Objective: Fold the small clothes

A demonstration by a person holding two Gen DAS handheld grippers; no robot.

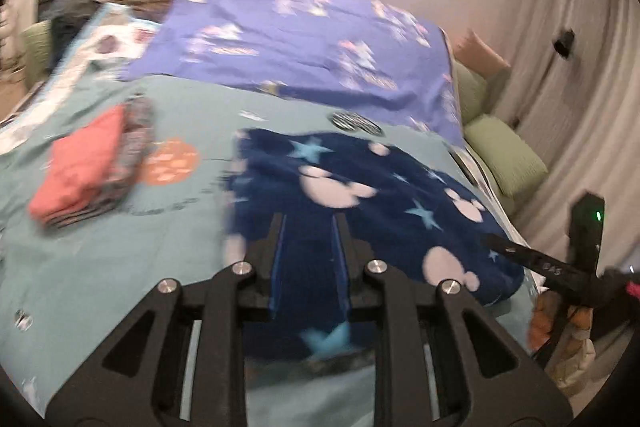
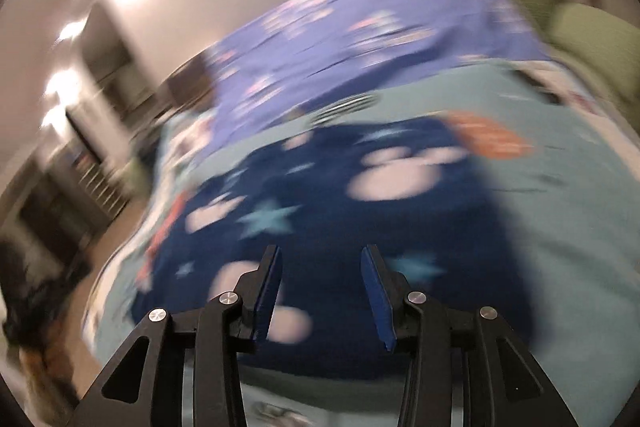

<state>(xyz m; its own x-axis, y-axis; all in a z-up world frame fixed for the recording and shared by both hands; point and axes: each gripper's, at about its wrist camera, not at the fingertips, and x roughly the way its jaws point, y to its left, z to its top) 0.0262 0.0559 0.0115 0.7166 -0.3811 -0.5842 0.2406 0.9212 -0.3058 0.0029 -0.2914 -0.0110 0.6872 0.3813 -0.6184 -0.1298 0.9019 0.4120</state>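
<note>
Folded pink garment (image 1: 78, 169) and patterned one (image 1: 130, 155) stacked at left on bed (image 1: 120, 267): done. Navy star-print garment (image 1: 360, 195) spread at centre, still to fold. Left gripper (image 1: 308, 239) fingers clenched on navy cloth; right gripper (image 2: 320, 267) fingers released, empty. Stack visible only from left wrist.

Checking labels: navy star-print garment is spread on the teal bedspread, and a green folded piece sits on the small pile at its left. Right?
Not green. In the left wrist view the top of the folded pile is coral red. The navy garment does lie on the teal bedspread, pile to its left.
</note>
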